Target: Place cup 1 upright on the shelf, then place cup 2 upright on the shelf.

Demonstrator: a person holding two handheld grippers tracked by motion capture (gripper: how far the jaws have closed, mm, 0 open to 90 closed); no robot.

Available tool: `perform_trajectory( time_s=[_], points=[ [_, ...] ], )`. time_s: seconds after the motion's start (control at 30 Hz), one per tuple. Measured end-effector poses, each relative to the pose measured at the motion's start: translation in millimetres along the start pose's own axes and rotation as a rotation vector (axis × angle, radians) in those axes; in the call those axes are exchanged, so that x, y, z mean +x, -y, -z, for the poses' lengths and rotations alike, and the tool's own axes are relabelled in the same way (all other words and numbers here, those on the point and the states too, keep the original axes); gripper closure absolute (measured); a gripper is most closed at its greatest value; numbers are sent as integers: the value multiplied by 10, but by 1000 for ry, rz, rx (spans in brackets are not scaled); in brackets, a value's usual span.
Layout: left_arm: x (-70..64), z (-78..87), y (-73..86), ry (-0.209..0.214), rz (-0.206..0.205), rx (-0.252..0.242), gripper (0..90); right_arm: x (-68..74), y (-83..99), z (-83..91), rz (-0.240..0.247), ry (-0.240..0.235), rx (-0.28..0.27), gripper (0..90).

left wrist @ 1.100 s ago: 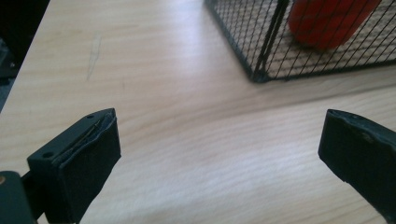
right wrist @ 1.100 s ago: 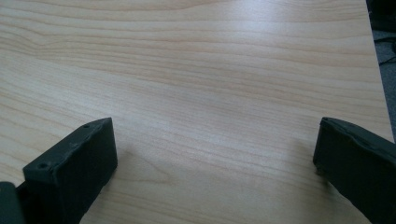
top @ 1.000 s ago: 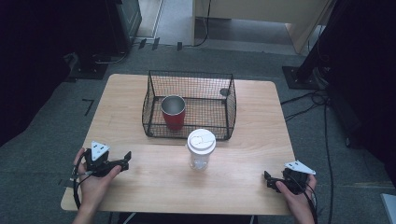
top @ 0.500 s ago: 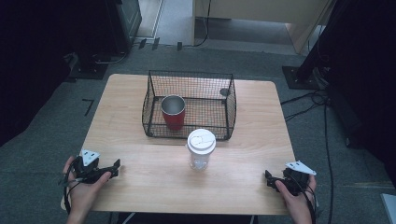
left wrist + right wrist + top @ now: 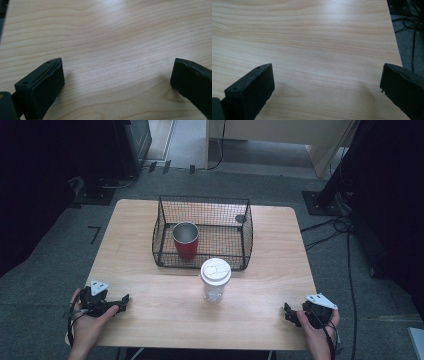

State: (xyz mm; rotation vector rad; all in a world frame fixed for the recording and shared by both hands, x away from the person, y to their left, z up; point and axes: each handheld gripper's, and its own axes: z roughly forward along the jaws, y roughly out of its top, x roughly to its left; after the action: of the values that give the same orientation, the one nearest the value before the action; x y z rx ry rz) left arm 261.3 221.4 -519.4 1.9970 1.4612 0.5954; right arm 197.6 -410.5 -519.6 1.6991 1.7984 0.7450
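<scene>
Lidded cup [image 5: 215, 279] upright just before wire basket [image 5: 202, 232]; red cup [image 5: 185, 240] inside basket. Left tool [image 5: 121, 301], right tool [image 5: 288, 312] low on tabletop [image 5: 165, 315], well apart from lidded cup, jaws spread, holding nothing, likely staged for reach.

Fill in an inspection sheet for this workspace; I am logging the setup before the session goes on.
Surface: light wooden table, bare where both gripper views look.
Job's things: clear plastic cup with white lid upright in front of the black wire basket; red metal-lined cup upright inside it.
Clutter: small dark round object in the basket's far right corner.
Grippers: left hand-held gripper and right hand-held gripper open, at the near corners.
Cables: black cables on the floor, right.
Surroundings: grey carpet, dark equipment stands.
</scene>
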Motion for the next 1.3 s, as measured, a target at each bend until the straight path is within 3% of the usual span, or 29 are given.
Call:
perform_trajectory(
  time_s=[0.3,0.67,0.9,1.3],
  points=[
    [1,0,1,1,0,-1,0,190,-149,168,14,-38,-33,0],
    [-11,-13,-13,-13,18,-1,0,565,-452,380,87,-112,-106,0],
    [-9,-12,-14,-9,12,2,1,778,-569,430,110,-179,-130,0],
    [-9,-12,-14,-8,11,1,1,1060,-679,467,160,-235,-157,0]
  ],
)
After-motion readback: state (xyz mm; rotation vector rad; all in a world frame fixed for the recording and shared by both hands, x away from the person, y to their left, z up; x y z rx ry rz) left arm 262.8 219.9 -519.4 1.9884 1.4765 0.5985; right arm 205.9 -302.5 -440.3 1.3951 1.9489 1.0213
